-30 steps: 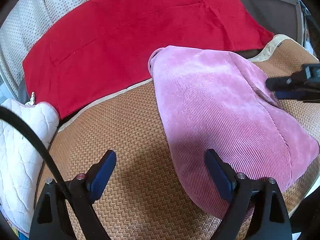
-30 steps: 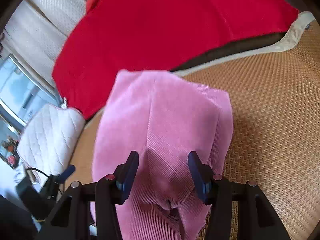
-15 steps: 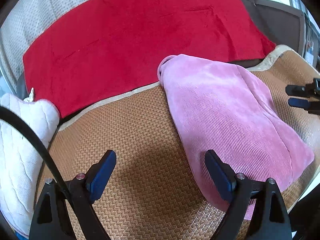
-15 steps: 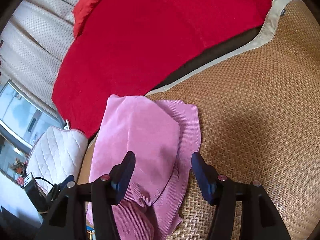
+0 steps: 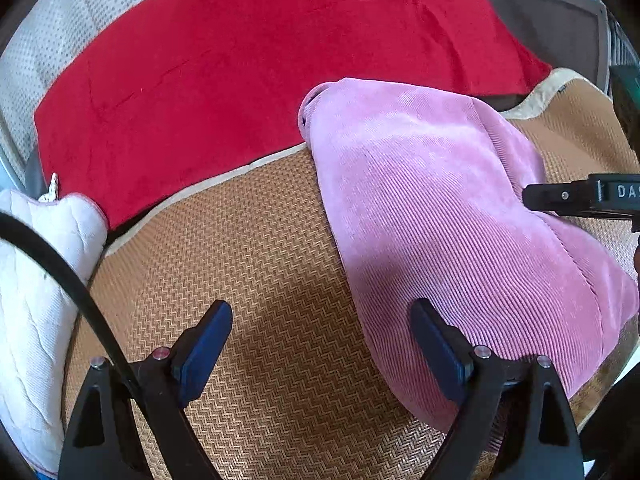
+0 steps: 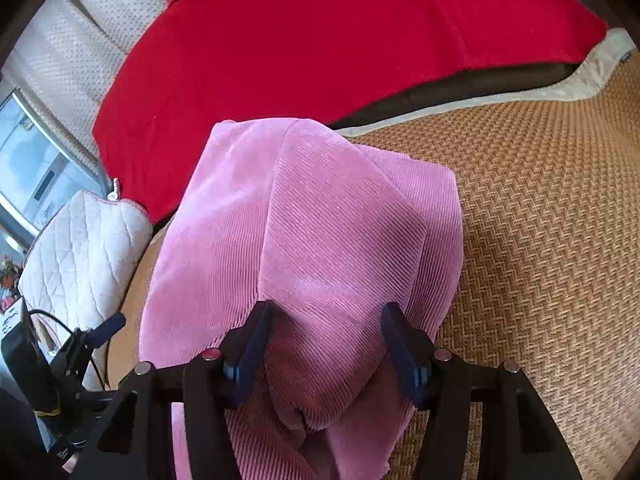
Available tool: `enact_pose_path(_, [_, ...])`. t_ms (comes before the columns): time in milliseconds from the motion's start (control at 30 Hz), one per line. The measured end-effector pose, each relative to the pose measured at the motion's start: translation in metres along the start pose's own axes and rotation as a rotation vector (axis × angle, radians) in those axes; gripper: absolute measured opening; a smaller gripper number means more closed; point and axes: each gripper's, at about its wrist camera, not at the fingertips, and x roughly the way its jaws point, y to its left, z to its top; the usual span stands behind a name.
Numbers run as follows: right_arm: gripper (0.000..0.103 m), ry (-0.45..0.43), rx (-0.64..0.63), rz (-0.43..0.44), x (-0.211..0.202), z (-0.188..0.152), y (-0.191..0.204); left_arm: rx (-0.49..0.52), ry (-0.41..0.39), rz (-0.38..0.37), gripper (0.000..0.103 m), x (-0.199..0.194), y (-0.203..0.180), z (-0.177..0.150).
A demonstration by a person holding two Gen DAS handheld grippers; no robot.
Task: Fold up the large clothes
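Pink corduroy garment [image 6: 320, 248] lies folded on the woven mat [image 6: 540, 240], bunched between the half-open right gripper [image 6: 326, 344] for tidying, while the left gripper [image 5: 320, 344] gapes empty.

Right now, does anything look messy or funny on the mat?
A bit. The pink corduroy garment lies bunched and crooked on the woven mat, with uneven layers and its far end overlapping the red blanket. Nothing looks torn or spilled.

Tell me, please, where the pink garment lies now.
The pink garment lies folded on the woven mat, right under the right gripper, with its far end near the red cloth.
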Motion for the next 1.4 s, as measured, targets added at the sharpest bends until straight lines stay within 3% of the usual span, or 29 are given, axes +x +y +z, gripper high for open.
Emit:
enact_pose_path(167, [0.061, -0.038, 0.021, -0.001, -0.016, 0.000, -0.004, 0.013, -0.028, 0.047, 0.090, -0.010, -0.005, 0.002])
enact_pose_path(267, [0.062, -0.115, -0.002, -0.043, -0.039, -0.005, -0.002, 0.012, -0.047, 0.051, 0.090, -0.018, -0.007, 0.005])
enact_pose_path(400, [0.062, -0.223, -0.020, -0.021, -0.074, -0.014, 0.006, 0.022, -0.096, 0.061, 0.090, -0.034, -0.009, 0.002])
enact_pose_path(533, [0.062, -0.260, -0.033, -0.003, -0.091, -0.025, 0.015, 0.023, -0.121, 0.067, 0.090, -0.044, -0.008, -0.004])
enact_pose_path(667, [0.062, -0.211, -0.044, 0.036, -0.088, -0.036, 0.023, 0.008, -0.106, 0.056, 0.090, -0.044, -0.007, -0.008])
enact_pose_path(767, [0.061, -0.171, -0.097, 0.003, -0.078, -0.041, 0.035, 0.014, -0.074, 0.063, 0.090, -0.039, -0.009, -0.011])
enact_pose_path(867, [0.060, -0.082, -0.129, -0.047, -0.055, -0.048, 0.038, 0.031, -0.030, 0.080, 0.090, -0.024, -0.013, -0.012])
enact_pose_path(967, [0.060, 0.007, -0.074, -0.033, -0.030, -0.048, 0.028, 0.026, -0.025, 0.068, 0.091, -0.020, -0.012, -0.010])
enact_pose_path(1100, [0.061, -0.007, -0.068, -0.031, -0.035, -0.045, 0.030, 0.022, -0.026, 0.064, 0.091, -0.019, -0.010, -0.009])
enact_pose_path(1233, [0.063, -0.044, 0.000, 0.024, -0.060, -0.042, 0.016, -0.003, -0.018, 0.031, 0.091, -0.018, -0.002, -0.009])
enact_pose_path(1300, [0.074, -0.078, 0.065, 0.060, -0.078, -0.042, 0.000, -0.026, -0.009, 0.007, 0.091, -0.017, 0.005, -0.009])
enact_pose_path(1400, [0.075, -0.077, 0.146, 0.125, -0.095, -0.049, -0.020, -0.038, -0.014, -0.001, 0.091, -0.019, 0.011, -0.008])
